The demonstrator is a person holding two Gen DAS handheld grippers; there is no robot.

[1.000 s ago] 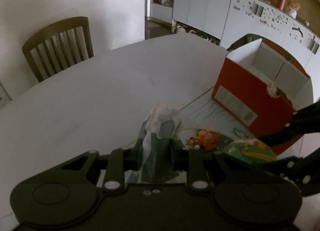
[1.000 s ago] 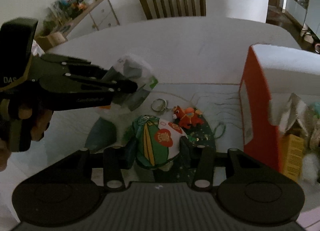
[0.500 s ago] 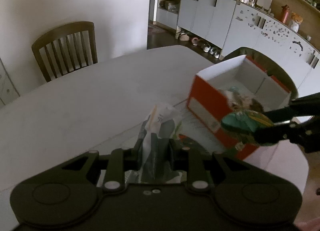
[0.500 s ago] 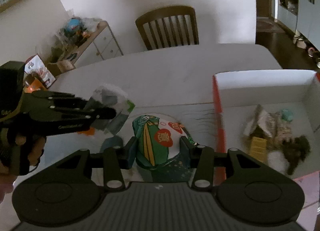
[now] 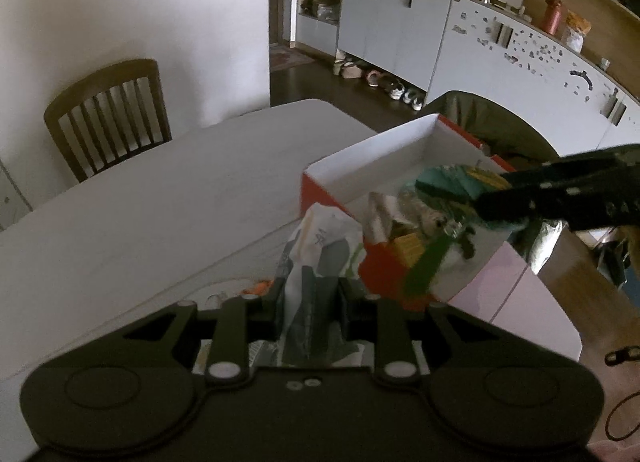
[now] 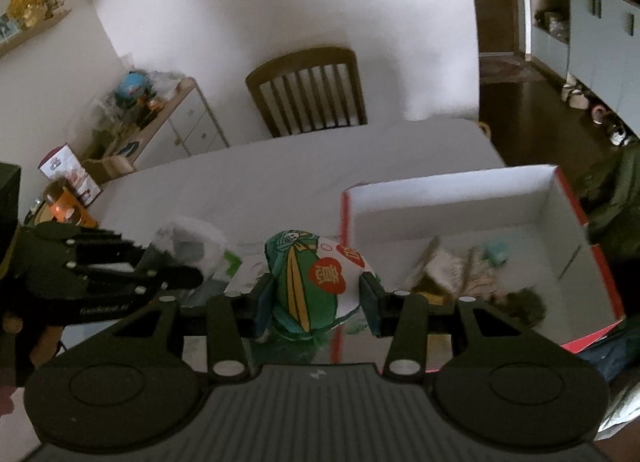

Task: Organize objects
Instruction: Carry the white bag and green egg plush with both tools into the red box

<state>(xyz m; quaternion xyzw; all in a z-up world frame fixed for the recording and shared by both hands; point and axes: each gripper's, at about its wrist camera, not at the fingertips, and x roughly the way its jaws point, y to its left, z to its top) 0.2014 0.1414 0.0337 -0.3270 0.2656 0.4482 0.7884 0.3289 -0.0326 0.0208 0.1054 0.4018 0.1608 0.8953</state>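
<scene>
My left gripper (image 5: pixel 310 290) is shut on a crinkled white and grey-green plastic packet (image 5: pixel 320 246), held above the white table (image 5: pixel 160 197). The right wrist view shows that gripper (image 6: pixel 184 276) at the left with the packet (image 6: pixel 192 242) in its tips. My right gripper (image 6: pixel 316 294) is shut on a green and white pouch with a red heart (image 6: pixel 316 274), over the near left corner of the red box (image 6: pixel 460 197). In the left wrist view the right gripper (image 5: pixel 484 201) holds the pouch (image 5: pixel 448 185) above the box (image 5: pixel 376 157). Several small items (image 6: pixel 460 274) lie inside.
A wooden chair (image 6: pixel 308 89) stands at the table's far side. A low cabinet with clutter (image 6: pixel 160 109) is at the back left. Grey cupboards (image 5: pixel 400 29) and shoes on the floor (image 5: pixel 384 81) lie beyond the table. A dark green cover (image 5: pixel 480 117) sits behind the box.
Both grippers have risen with their loads and moved toward the red box. The pouch left the table and now hangs over the box; the orange toy has dropped out of view.
</scene>
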